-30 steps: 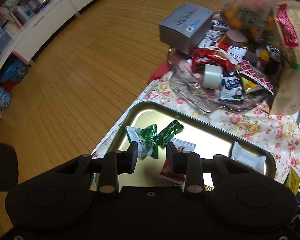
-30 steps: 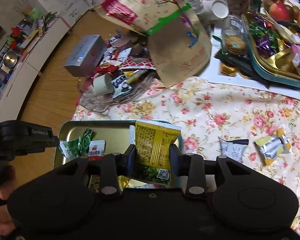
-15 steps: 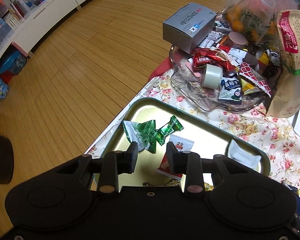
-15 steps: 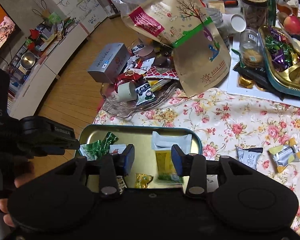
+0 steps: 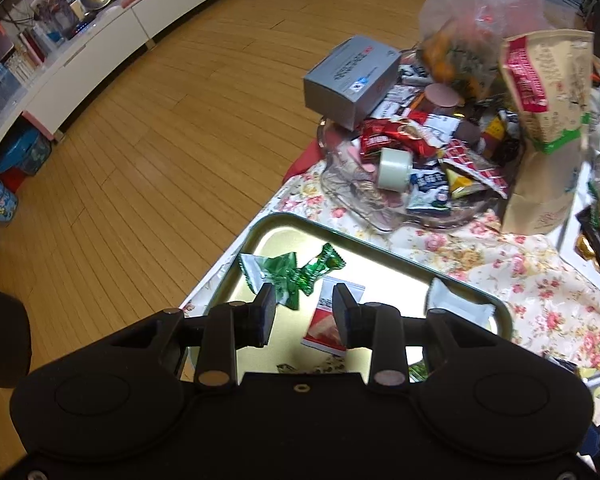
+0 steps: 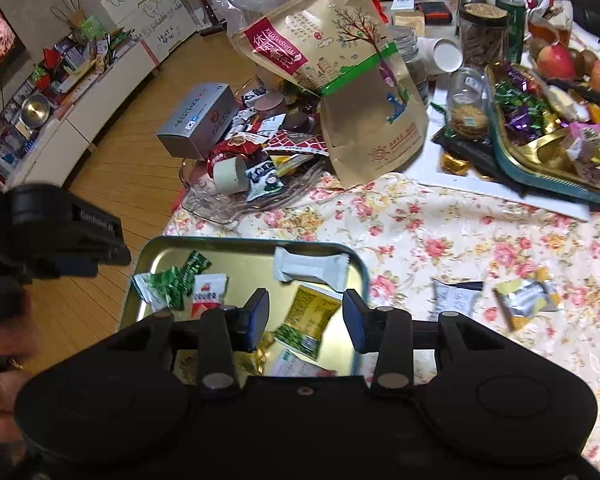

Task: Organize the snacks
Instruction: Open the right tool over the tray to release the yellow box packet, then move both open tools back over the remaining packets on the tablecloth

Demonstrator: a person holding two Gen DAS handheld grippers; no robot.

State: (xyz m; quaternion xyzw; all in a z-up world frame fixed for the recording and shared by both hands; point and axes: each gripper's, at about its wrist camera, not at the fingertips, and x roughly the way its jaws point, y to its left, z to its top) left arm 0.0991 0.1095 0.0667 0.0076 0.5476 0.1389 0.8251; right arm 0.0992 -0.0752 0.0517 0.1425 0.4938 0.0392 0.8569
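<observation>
Right gripper (image 6: pixel 303 314): jaws apart, nothing clamped, held above the gold tray (image 6: pixel 148 254). Yellow snack packet (image 6: pixel 306 320) is seen lying flat in the tray below the gap, not pinched. Left gripper (image 5: pixel 303 312): jaws apart, empty, held over the same tray's near part. Green candy wrappers (image 5: pixel 290 270) and a red-white sachet (image 5: pixel 328 320) are seen in the tray near its left edge; a white packet (image 6: pixel 311 266) lies along its far edge. Tray is set at the floral tablecloth's (image 6: pixel 420 232) near-left corner. Two silver-yellow packets (image 6: pixel 528 298) lie loose on the cloth right of the tray. Glass dish (image 6: pixel 216 204) piled with snacks is placed beyond the tray, at the table's left edge.
</observation>
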